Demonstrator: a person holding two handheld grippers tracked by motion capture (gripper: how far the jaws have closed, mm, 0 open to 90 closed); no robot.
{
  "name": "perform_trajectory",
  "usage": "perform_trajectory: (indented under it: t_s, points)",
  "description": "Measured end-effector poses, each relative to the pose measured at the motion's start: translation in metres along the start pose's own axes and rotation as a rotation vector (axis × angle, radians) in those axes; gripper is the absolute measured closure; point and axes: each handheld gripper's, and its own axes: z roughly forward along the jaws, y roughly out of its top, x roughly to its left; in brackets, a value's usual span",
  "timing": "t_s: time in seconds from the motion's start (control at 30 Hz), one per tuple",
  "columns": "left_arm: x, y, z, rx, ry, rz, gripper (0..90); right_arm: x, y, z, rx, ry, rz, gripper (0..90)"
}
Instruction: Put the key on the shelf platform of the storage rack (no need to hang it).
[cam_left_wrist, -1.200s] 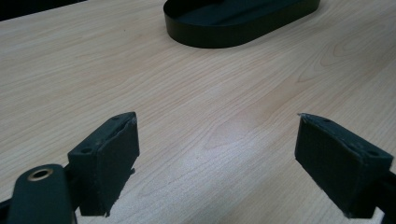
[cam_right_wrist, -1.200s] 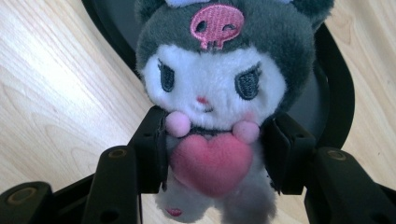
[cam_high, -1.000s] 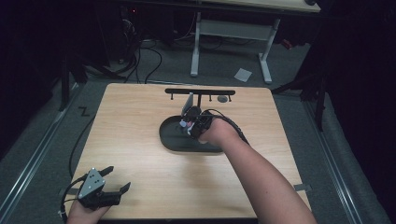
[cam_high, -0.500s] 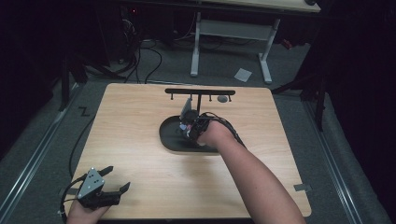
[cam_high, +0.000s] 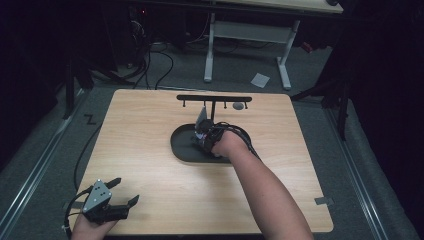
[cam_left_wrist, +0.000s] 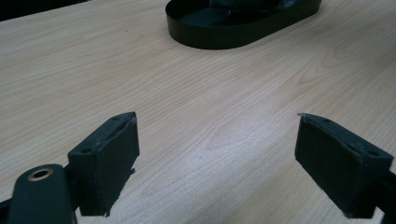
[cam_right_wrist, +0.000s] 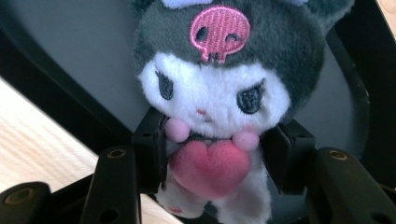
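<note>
Right now right gripper (cam_right_wrist: 215, 163) pinches fuzzy plush doll (cam_right_wrist: 219, 93) over oval black tray (cam_high: 182, 147); left gripper (cam_left_wrist: 217, 163) jaws spread, empty, near tray.

A light wooden table (cam_high: 150, 150) carries a black oval tray (cam_high: 182, 145), which lies near the table's middle. Directly behind the tray, toward the far edge, a black T-shaped rack (cam_high: 214, 99) with small hooks stands on the wood. The tabletop in front of the tray and to its left is bare grain.
</note>
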Motion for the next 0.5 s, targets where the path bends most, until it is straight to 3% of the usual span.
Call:
perform_trajectory:
  t_s: [0.5]
  points:
    - [-0.0008,0.0000,0.0022,0.008,-0.003,0.006,14.3,-0.0062,-0.0060,0.0082,-0.004,0.020,0.033,40.5]
